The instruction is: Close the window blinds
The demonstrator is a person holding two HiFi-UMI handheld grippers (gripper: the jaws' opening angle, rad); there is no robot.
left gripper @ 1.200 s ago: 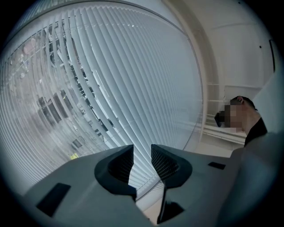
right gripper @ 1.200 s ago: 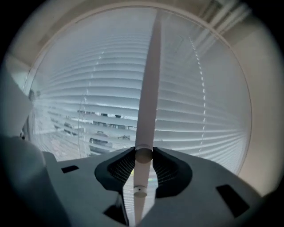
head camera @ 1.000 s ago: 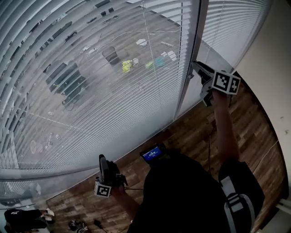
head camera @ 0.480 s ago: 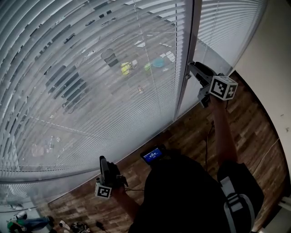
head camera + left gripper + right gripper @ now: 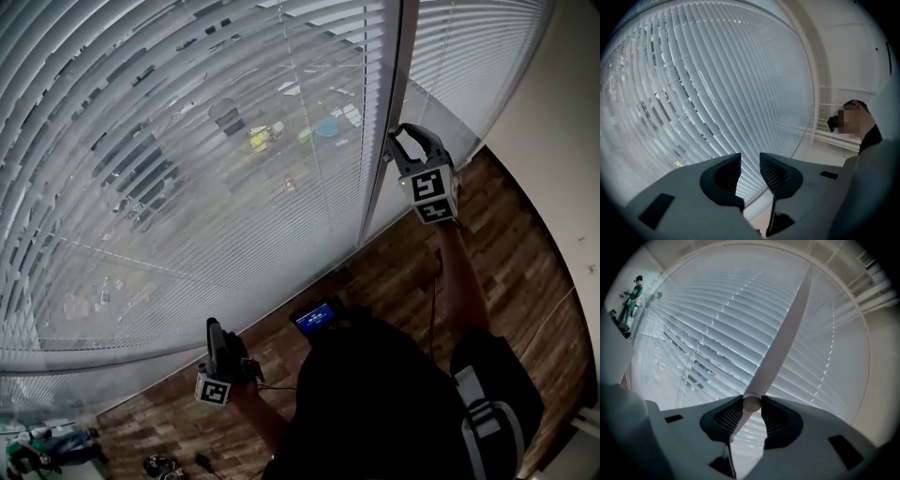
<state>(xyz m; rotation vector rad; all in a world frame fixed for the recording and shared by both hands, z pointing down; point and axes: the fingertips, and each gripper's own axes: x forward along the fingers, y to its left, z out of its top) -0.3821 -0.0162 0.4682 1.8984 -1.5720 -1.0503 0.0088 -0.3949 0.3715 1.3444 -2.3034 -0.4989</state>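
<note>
Right tool point(image 5: 751, 404) closing — pinching the blind wand point(image 5: 778, 343).

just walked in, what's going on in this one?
A person stands at a window, working the blinds with two handheld grippers. The right gripper is raised to the tilt wand that hangs between the two blind panels. The wand's lower end sits between its jaws, which are closing on it. The left gripper hangs low at the person's side, jaws apart and empty. The slats are not fully shut: the ground outside shows through them.
</note>
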